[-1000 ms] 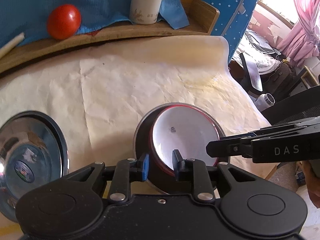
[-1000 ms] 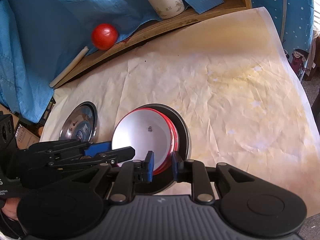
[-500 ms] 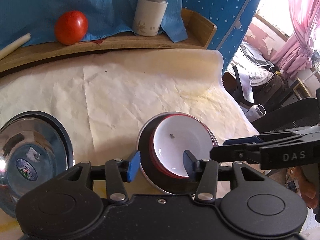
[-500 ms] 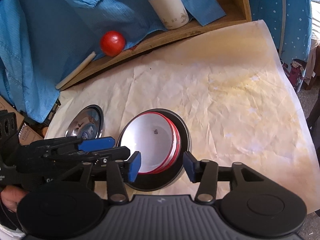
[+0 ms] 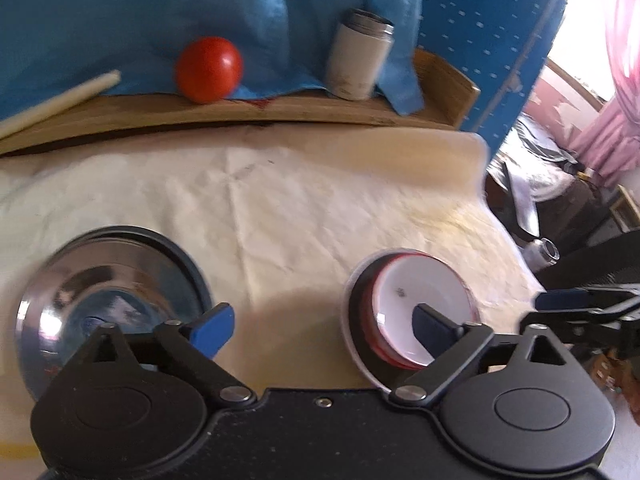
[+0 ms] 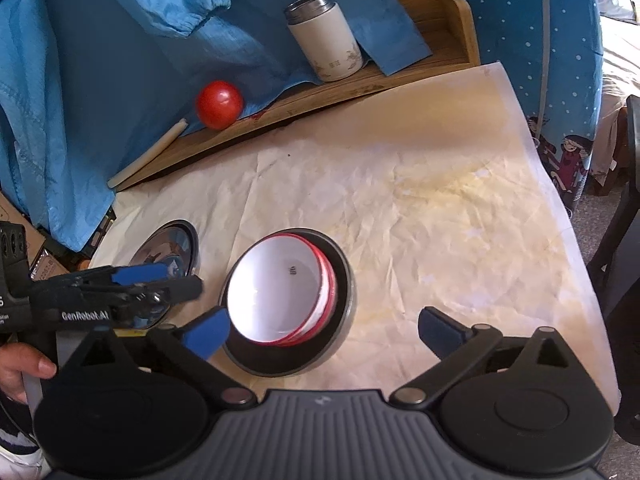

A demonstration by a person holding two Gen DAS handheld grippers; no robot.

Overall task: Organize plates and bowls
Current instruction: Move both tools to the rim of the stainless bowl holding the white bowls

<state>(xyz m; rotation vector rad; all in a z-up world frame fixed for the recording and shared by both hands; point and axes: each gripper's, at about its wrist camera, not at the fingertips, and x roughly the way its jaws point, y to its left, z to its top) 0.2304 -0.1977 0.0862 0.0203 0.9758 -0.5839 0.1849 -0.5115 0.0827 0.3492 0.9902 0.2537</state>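
A white bowl with a red rim (image 6: 280,292) sits nested in a dark metal-rimmed plate (image 6: 340,308) on the paper-covered table; the bowl also shows in the left wrist view (image 5: 416,300). A shiny steel plate (image 5: 108,292) lies to its left and shows in the right wrist view (image 6: 168,252) too. My left gripper (image 5: 324,328) is open and empty, between the steel plate and the bowl stack. My right gripper (image 6: 324,330) is open and empty, just in front of the bowl stack.
A wooden tray (image 6: 360,80) at the back holds a red tomato (image 6: 219,104), a white thermos (image 6: 324,38) and a pale stick (image 6: 148,152), with blue cloth (image 6: 120,40) draped behind. The table edge (image 6: 560,200) runs along the right, with a black chair (image 6: 624,260) beyond.
Both grippers have opened wide, let go of the bowl stack and pulled back from it. The left gripper has swung left toward the steel plate.
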